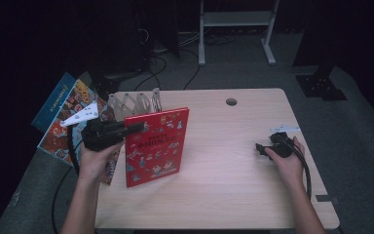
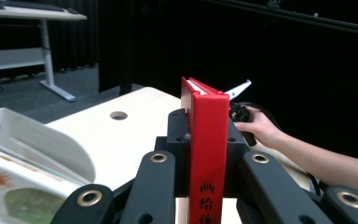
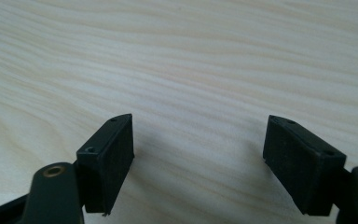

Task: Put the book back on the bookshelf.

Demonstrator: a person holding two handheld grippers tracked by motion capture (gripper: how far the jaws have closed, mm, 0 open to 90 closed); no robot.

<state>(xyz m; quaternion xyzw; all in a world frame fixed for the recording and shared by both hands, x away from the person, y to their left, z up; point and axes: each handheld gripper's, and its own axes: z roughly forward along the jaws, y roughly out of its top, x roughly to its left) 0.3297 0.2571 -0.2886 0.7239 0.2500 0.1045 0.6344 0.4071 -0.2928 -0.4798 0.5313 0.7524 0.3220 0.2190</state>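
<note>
A red picture book point(image 1: 156, 146) stands upright on the wooden table point(image 1: 224, 190), left of centre. My left gripper point(image 1: 139, 127) is shut on its upper left edge. In the left gripper view, the book's red spine point(image 2: 209, 140) sits pinched between the two black jaws. My right gripper point(image 1: 261, 147) rests low over the right side of the table, held in a hand. In the right gripper view, its fingers point(image 3: 109, 158) stand wide apart over bare wood, with nothing between them. The right gripper point(image 2: 240, 114) also appears beyond the book in the left gripper view.
A white folding book rack point(image 1: 134, 103) stands at the table's back left corner. Colourful picture books point(image 1: 61, 119) lean off the left edge. A round cable hole point(image 1: 231, 102) lies near the back edge. Behind the table are a white desk frame point(image 1: 233, 22) and floor cables.
</note>
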